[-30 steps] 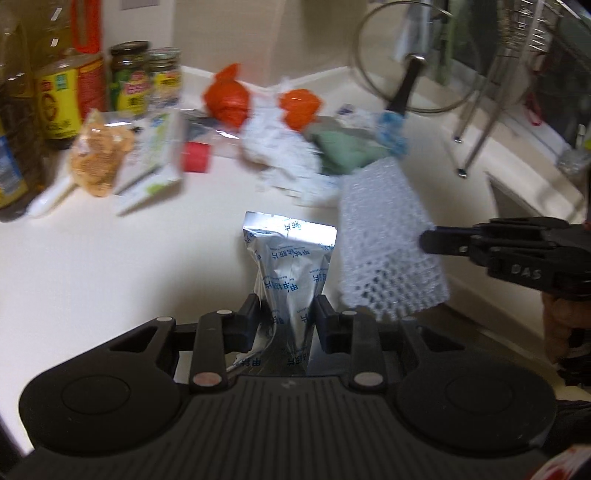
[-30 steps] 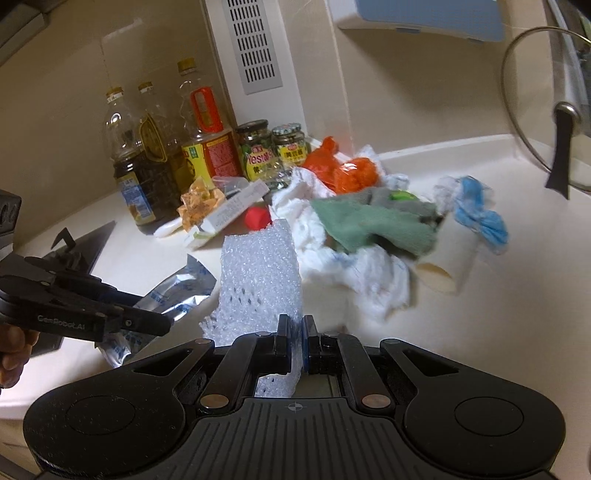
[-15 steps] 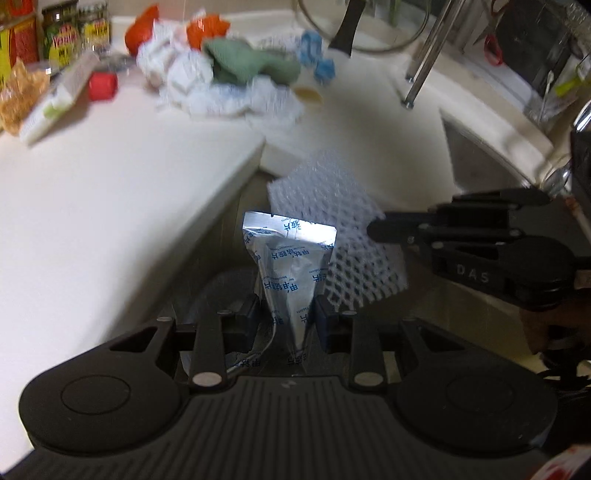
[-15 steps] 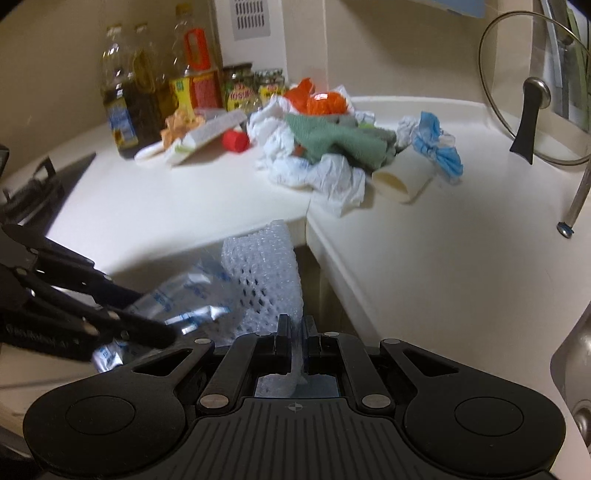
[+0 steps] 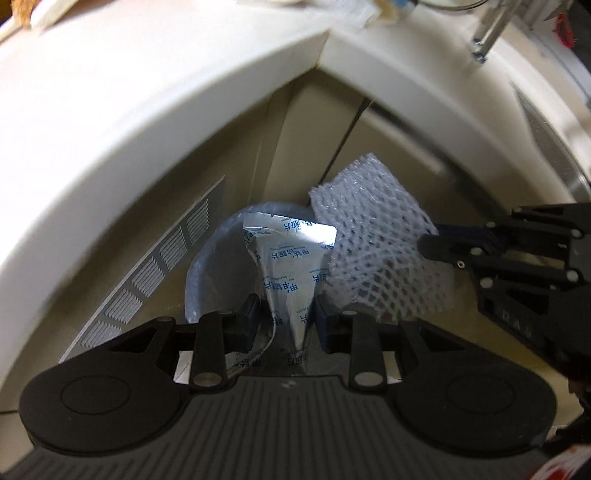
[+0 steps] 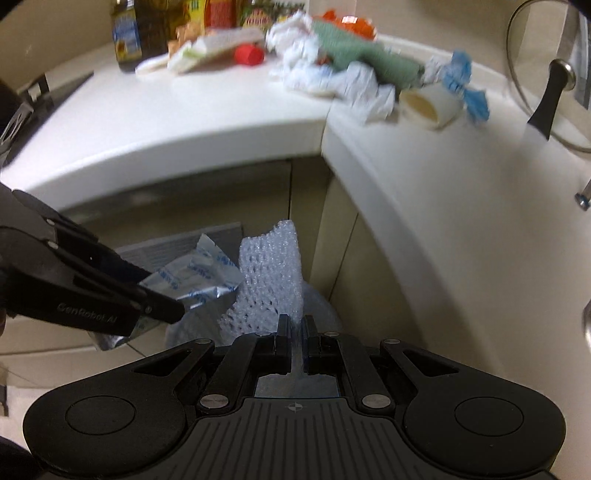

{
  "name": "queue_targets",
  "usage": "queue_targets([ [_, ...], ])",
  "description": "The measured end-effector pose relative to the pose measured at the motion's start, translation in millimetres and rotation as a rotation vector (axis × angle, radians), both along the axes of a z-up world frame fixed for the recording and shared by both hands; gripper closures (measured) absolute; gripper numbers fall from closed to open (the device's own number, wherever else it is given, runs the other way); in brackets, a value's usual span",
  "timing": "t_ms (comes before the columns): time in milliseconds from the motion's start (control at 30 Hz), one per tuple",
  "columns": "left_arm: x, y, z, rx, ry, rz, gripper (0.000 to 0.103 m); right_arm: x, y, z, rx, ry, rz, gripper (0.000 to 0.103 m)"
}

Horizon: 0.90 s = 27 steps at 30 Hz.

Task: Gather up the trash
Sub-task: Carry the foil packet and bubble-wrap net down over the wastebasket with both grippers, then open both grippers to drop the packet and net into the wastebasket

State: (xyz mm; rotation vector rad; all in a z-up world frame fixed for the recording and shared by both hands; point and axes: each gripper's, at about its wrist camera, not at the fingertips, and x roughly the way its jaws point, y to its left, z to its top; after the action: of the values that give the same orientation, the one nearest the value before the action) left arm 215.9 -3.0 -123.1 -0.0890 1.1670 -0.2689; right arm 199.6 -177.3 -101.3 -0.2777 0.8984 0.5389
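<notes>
Both tongs are loaded right now and hanging below the bench (image 6: 184, 122) edge, in front of the cabinet doors. The left tongs (image 5: 284, 317) are pinched on one silver foil pouch (image 5: 291, 258) with blue print, which sticks up between the pads. The right tongs (image 6: 294, 345) are squeezed nearly closed on one piece of white foam netting (image 6: 271, 273). The two bits of trash sit just beside each other, pretty much touching, over what looks like a bin with a clear liner (image 5: 207, 266); you only get a slice of it.

Up on the bench there's still a heap: crumpled white paper (image 6: 332, 74), one green cloth (image 6: 373, 59), one white cup lying on its side (image 6: 430, 107), one blue-and-white wad (image 6: 469, 88) and one red cap (image 6: 249, 55). At least one bottle (image 6: 127, 33) stands at the back; the rest is too blurry to count. One glass lid (image 6: 550, 74) leans on the far right.
</notes>
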Motion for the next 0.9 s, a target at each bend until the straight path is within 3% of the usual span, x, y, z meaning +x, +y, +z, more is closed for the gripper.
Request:
queue_targets([
  [400,12,-6,-56,0.009,0.088,0.097,0.075,22,4,-61,-0.057,0.092,0.037,0.097],
  [900,16,-14,-71,0.012,0.127,0.153,0.074,40,13,-83,-0.09,0.132,0.086,0.097],
])
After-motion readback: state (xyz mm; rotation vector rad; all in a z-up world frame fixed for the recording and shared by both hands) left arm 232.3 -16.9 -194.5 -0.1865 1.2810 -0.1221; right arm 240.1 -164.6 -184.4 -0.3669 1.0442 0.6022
